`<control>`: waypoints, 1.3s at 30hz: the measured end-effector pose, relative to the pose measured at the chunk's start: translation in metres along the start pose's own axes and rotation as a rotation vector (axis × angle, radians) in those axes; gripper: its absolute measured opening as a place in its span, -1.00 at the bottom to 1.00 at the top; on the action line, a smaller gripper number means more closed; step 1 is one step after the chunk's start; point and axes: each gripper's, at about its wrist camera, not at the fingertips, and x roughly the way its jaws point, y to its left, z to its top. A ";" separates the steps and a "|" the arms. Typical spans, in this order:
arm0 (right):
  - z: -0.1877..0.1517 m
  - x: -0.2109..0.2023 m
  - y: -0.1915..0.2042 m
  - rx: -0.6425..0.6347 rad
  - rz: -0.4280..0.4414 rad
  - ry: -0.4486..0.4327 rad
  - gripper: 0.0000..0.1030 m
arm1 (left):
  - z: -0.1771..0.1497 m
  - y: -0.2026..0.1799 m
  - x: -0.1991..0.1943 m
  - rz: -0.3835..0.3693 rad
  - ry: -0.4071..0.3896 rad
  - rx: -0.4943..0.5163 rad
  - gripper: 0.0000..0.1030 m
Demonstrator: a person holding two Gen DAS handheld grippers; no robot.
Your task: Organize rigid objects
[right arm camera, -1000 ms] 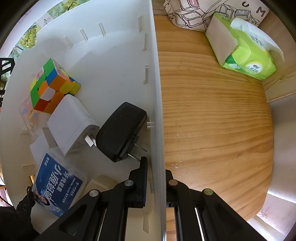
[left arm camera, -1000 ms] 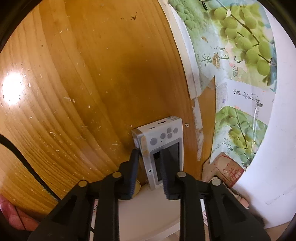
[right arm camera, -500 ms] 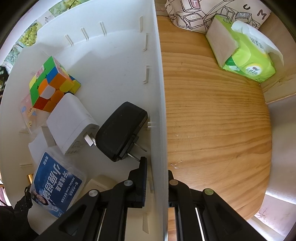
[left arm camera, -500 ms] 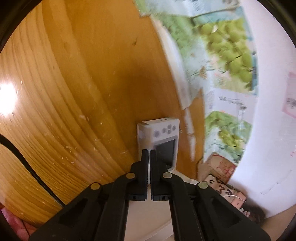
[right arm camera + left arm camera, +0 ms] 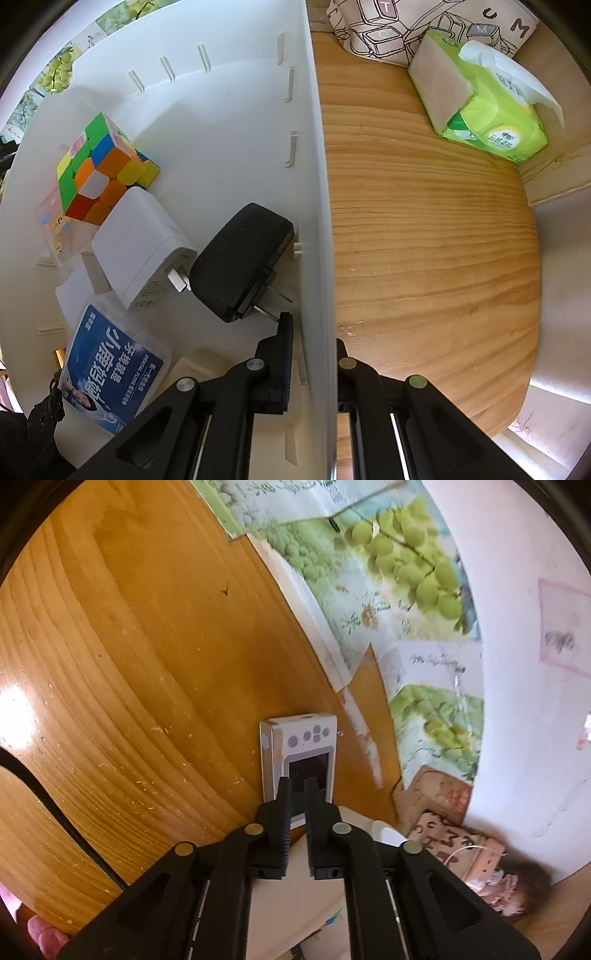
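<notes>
A small white camera (image 5: 300, 752) with grey buttons and a dark screen lies flat on the wooden table. My left gripper (image 5: 297, 788) hovers over its near end, jaws a narrow gap apart and empty. My right gripper (image 5: 310, 332) is shut on the right wall (image 5: 317, 206) of a white bin. Inside the bin lie a colour cube (image 5: 96, 170), a white charger (image 5: 142, 247), a black plug adapter (image 5: 242, 260) and a blue-labelled floss box (image 5: 110, 373).
Grape-printed paper sheets (image 5: 402, 590) cover the table beyond the camera, against a white wall. A black cable (image 5: 59, 812) crosses the left. A green tissue pack (image 5: 484, 107) and a patterned pouch (image 5: 406, 26) lie on the table right of the bin.
My left gripper shut from wide open to jaws together, then opened a narrow gap, and shifted over the camera. The right gripper and bin have barely moved.
</notes>
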 end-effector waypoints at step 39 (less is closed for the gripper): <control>0.002 0.003 -0.003 0.018 -0.002 0.014 -0.79 | 0.002 -0.071 0.090 0.456 -0.027 0.239 0.63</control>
